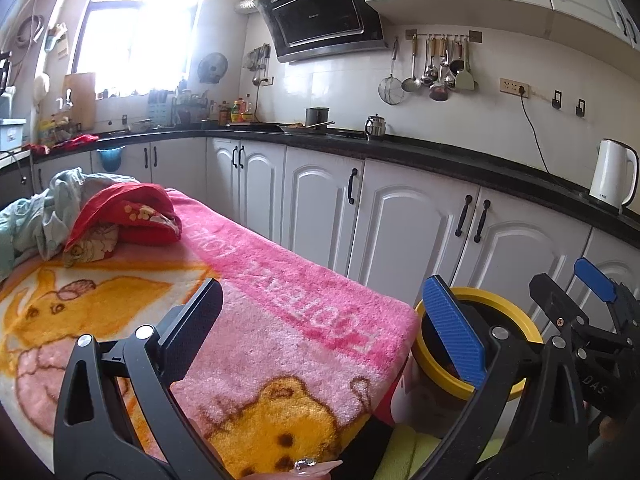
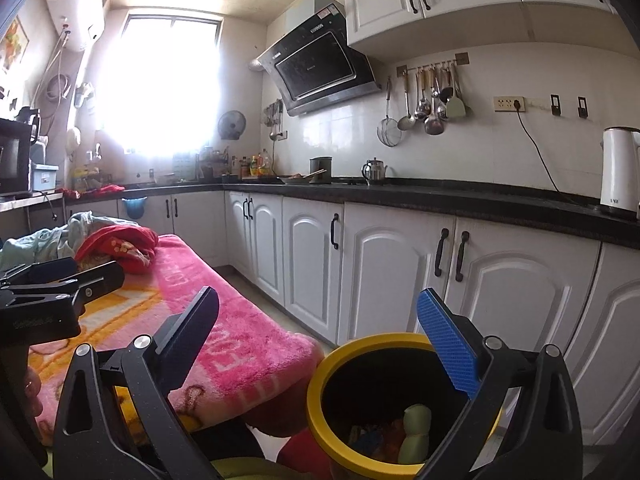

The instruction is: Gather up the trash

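Note:
A bin with a yellow rim point(image 1: 518, 322) point(image 2: 316, 394) stands on the floor at the near right corner of the table. In the right wrist view it holds a pale green crumpled piece point(image 2: 416, 428) and colourful wrappers point(image 2: 376, 438). My right gripper point(image 2: 320, 332) hovers above the bin's left rim, open, with nothing between its fingers. My left gripper point(image 1: 324, 320) is open and empty over the pink blanket point(image 1: 280, 300) point(image 2: 240, 340), its blue finger point(image 1: 452, 332) in front of the bin. I see no loose trash on the blanket.
Red and pale green clothes point(image 1: 120, 216) point(image 2: 116, 246) lie heaped at the table's far end. White cabinets point(image 1: 400, 232) under a black counter point(image 1: 440, 156) run along the right, a narrow floor strip point(image 2: 256, 288) between. A white kettle point(image 1: 614, 174) stands on the counter.

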A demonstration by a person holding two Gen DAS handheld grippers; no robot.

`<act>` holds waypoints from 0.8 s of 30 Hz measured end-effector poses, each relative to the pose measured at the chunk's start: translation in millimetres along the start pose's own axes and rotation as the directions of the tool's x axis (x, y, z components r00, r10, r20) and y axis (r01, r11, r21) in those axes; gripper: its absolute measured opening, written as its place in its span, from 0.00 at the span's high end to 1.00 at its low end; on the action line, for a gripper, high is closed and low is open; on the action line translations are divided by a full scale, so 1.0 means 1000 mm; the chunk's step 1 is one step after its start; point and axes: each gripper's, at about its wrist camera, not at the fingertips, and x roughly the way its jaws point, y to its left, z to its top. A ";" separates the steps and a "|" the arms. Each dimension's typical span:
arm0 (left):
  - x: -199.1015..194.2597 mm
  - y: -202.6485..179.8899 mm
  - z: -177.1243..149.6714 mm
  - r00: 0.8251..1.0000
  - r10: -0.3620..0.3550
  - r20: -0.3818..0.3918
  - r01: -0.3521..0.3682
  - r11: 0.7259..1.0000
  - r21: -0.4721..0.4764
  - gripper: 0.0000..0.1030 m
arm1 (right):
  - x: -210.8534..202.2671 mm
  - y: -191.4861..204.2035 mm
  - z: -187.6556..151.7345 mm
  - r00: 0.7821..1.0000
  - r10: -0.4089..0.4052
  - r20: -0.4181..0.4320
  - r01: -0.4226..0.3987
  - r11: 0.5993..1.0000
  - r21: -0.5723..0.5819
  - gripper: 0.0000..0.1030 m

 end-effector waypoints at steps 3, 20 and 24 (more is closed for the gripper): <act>0.000 0.002 -0.001 1.000 0.003 -0.001 -0.003 1.000 -0.006 0.11 | 0.000 0.000 -0.001 1.000 -0.003 -0.003 0.003 1.000 0.001 0.06; 0.000 0.002 -0.001 1.000 0.003 0.000 -0.003 1.000 -0.006 0.11 | 0.000 0.000 -0.001 1.000 -0.003 -0.003 0.003 1.000 0.001 0.06; 0.000 0.002 -0.001 1.000 0.005 0.002 -0.005 1.000 -0.005 0.11 | 0.001 -0.002 -0.001 1.000 -0.003 -0.006 0.003 1.000 0.002 0.06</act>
